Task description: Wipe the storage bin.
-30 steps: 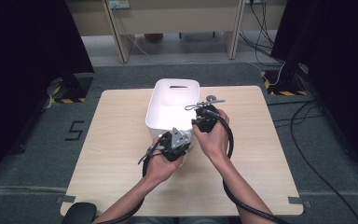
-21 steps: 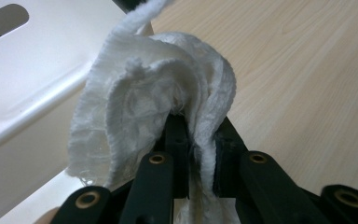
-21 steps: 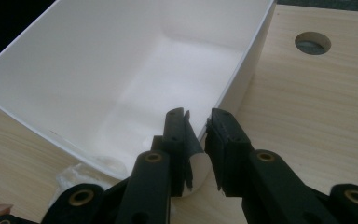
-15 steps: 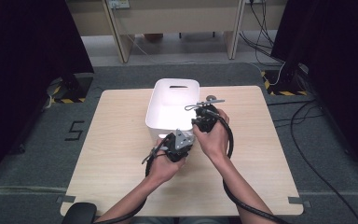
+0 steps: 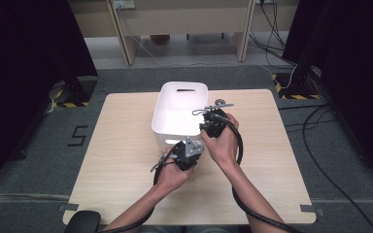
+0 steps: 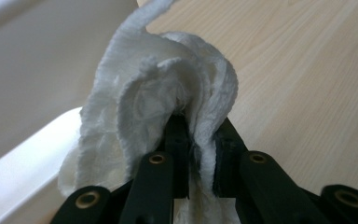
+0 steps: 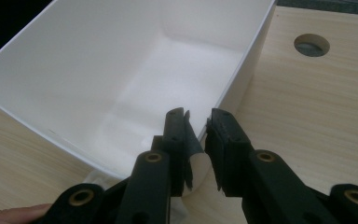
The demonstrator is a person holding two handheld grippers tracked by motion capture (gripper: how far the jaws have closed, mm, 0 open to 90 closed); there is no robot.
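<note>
Left tool clenched on white cloth; right tool clamps white bin rim, on counter.

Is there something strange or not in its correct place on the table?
Nothing is spilled or broken. One odd detail: a crumpled white cloth is bunched between the left gripper jaws beside the white tub, while the right gripper clamps the tub's rim.

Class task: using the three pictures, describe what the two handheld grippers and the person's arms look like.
Both the left gripper and the right gripper are black, each trailing a thick black cable. The left carries a grey three-cornered plate on top. Each has two flat black fingers on arms with brass-coloured rivets. The forearms are bare, with no sleeves.
</note>
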